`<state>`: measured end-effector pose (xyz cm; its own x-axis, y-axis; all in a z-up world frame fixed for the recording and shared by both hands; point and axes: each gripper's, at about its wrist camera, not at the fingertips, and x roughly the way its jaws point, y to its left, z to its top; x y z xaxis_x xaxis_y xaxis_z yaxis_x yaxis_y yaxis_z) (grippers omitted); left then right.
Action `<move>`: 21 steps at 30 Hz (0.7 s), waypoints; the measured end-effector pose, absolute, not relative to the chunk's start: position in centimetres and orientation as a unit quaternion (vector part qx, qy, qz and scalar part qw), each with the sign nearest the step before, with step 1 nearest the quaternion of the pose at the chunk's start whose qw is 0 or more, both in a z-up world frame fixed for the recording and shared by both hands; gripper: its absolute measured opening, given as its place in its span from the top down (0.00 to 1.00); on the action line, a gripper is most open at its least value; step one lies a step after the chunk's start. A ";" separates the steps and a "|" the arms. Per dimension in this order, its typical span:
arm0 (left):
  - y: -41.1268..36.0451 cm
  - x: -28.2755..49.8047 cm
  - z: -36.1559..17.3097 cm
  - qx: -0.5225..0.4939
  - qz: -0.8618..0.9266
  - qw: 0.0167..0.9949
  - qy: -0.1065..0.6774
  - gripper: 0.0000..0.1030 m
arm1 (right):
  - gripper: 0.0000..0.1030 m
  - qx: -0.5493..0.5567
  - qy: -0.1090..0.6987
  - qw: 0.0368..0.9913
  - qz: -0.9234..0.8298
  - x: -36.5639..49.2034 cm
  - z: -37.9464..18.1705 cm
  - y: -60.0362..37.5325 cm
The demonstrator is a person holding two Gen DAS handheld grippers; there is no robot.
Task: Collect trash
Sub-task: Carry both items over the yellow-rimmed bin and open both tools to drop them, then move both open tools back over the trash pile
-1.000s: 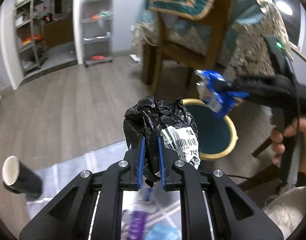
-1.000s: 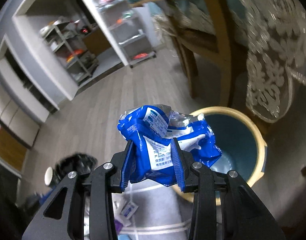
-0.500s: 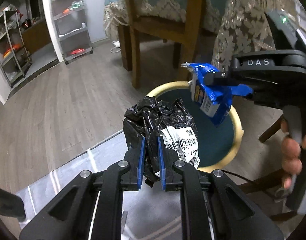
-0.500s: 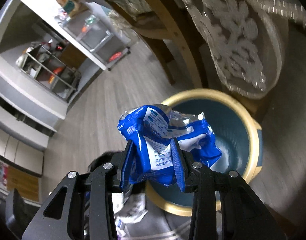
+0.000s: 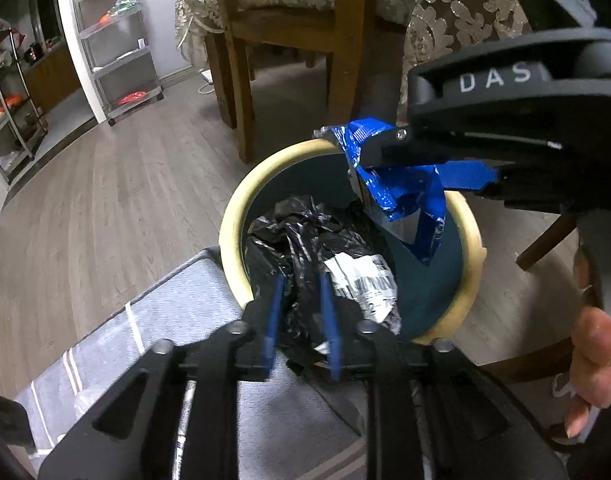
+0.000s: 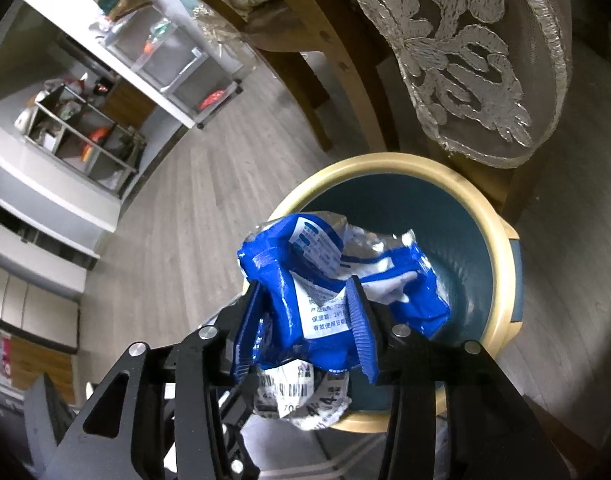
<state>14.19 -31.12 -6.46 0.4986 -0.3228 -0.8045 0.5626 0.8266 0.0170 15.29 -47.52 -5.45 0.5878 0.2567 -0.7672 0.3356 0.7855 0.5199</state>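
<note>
Landmark: the round waste bin (image 5: 230, 216), teal inside with a cream rim, standing on the wood floor (image 5: 105, 200) beside the wooden chair (image 5: 345, 40).

Left of the bin's centre: your left gripper (image 5: 299, 312) has its blue-padded fingers (image 5: 274, 312) nearly closed, pinching a crumpled black plastic bag (image 5: 301, 240) that carries a white barcode label (image 5: 365, 280). The bag hangs over the bin's near rim, its bulk above the opening. The grey mat (image 5: 177, 328) lies just outside that near rim.

Right of the bin's centre: your right gripper (image 6: 309, 324) is clamped, fingers partly closed, on a crumpled blue foil wrapper (image 6: 333, 272). The wrapper hangs above the bin's opening, toward the far rim in the left view.

Hazards, as judged here:
- The bag straddles the near rim; released now, part of it may catch on the rim and slide out onto the mat.
- Bag and wrapper are light and crumpled, so either may cling to a finger pad when you open.
- The two tools sit close above one opening; lowering both together risks a knock that tips the bin.
</note>
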 end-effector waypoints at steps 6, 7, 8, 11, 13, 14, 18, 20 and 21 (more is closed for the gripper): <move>-28.8 14.3 -6.0 0.117 -0.235 0.866 0.426 0.52 | 0.41 0.310 0.449 0.837 -0.040 15.5 -5.2 -47.5; -28.3 14.3 -5.8 0.118 -0.233 0.867 0.425 0.52 | 0.38 0.311 0.446 0.838 -0.039 15.5 -5.1 -47.5; -27.8 14.1 -5.6 0.122 -0.230 0.869 0.421 0.52 | 0.35 0.309 0.444 0.840 -0.038 15.5 -4.9 -47.5; -26.1 13.1 -5.1 0.145 -0.222 0.874 0.408 0.51 | 0.29 0.292 0.437 0.850 -0.040 15.3 -4.0 -47.3; -24.6 12.2 -4.5 0.156 -0.216 0.877 0.401 0.51 | 0.25 0.283 0.434 0.855 -0.038 14.9 -3.3 -46.7; -24.0 12.0 -4.3 0.156 -0.213 0.878 0.400 0.51 | 0.24 0.280 0.433 0.856 -0.037 14.8 -3.0 -46.5; -20.5 10.3 -2.5 0.140 -0.201 0.885 0.395 0.48 | 0.16 0.256 0.415 0.873 -0.026 13.5 -0.7 -44.5; -18.8 9.6 -1.6 0.135 -0.196 0.889 0.391 0.45 | 0.13 0.235 0.402 0.885 -0.023 12.8 0.8 -43.4; -17.8 9.2 -1.1 0.133 -0.192 0.892 0.388 0.45 | 0.13 0.220 0.394 0.892 -0.019 12.3 1.7 -42.5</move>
